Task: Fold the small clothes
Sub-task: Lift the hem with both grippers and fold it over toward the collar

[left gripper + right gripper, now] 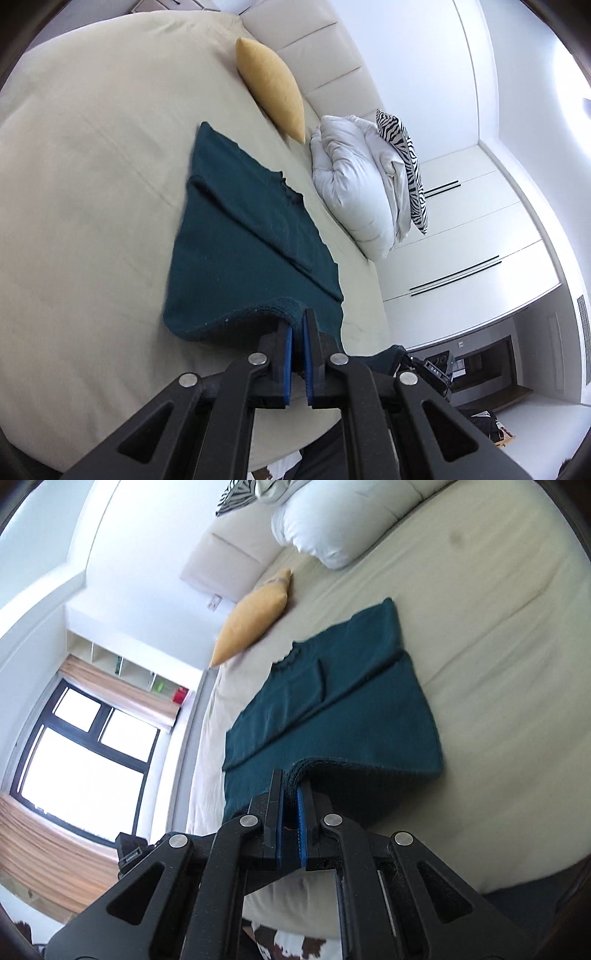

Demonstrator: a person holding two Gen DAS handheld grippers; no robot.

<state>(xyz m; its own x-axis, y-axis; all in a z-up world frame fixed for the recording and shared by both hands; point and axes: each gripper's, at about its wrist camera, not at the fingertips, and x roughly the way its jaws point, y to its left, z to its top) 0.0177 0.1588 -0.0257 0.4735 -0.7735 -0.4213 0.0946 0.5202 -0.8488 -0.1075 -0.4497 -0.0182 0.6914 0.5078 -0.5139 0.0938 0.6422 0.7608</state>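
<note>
Standing by the bed (74, 166), I can see the left gripper (297, 325) clenched on the near hem of the dark green knitted top (236, 236), its blue pads pinching a thick rolled edge of the knit. The top lies spread on the beige bedsheet, stretching away toward twelve o'clock, with a long crease or folded-in sleeve running down its length. Its near hem is lifted off the sheet; the rest lies flat.

At about one o'clock from the garment in the left view sits a yellow cushion (273, 92), and at about two o'clock a bunched white duvet (354, 184) with a zebra-print pillow (404, 162) leaning on it.

The right gripper (291, 794) is likewise clamped on the hem of the top (340, 686), holding a bunched wad of knit between its pads.

The risk, as I judge it, lies in carrying the hem over toward twelve o'clock. If one gripper travels faster or higher than the other, the fold will land skewed. The knit is thick and stretchy, so a pull could drag the whole piece along the sheet and undo the folded-in sleeve. The hem is gripped only at its edge, so it might slip free mid-lift. Carried too far, it could brush the cushion (255, 622).
</note>
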